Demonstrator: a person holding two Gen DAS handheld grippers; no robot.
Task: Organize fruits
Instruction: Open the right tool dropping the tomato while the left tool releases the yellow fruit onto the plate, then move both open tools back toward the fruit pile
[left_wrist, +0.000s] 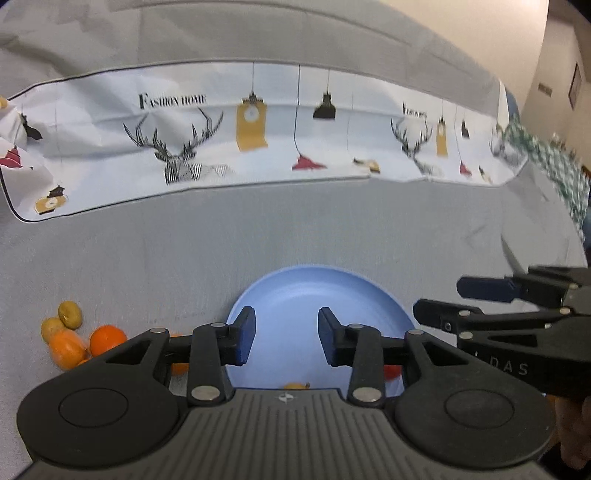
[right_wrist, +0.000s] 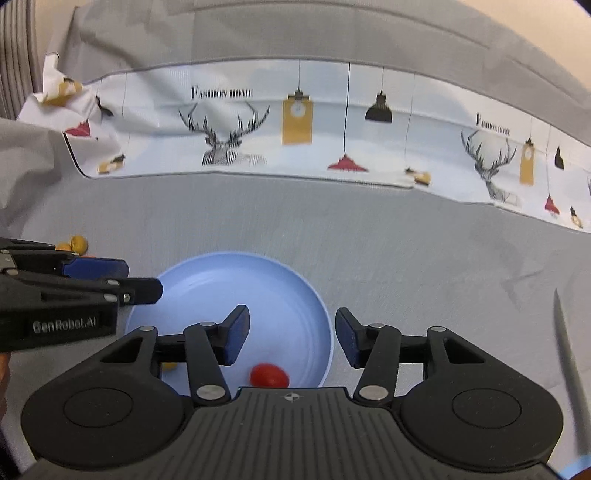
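Note:
A light blue plate (left_wrist: 295, 291) (right_wrist: 236, 280) lies on the grey tablecloth below both grippers. A small red fruit (right_wrist: 269, 374) (left_wrist: 391, 371) rests in the plate near its front rim. A sliver of an orange fruit (left_wrist: 295, 386) shows just above the left gripper's body. My left gripper (left_wrist: 286, 332) (right_wrist: 144, 279) hangs over the plate, open, with nothing between its blue pads. My right gripper (right_wrist: 291, 332) (left_wrist: 437, 297) is open too, over the plate's right half, and holds nothing. A pile of oranges (left_wrist: 107, 339) and brownish-green fruits (left_wrist: 70, 314) (right_wrist: 78, 243) lies left of the plate.
A printed white cloth (left_wrist: 258, 125) (right_wrist: 295, 122) with deer and lamps runs across the far side. A knife (right_wrist: 570, 365) (left_wrist: 511, 254) lies right of the plate. A green checked cloth (left_wrist: 554, 166) sits at the far right. A small yellow fruit (right_wrist: 169, 366) lies by the plate's left rim.

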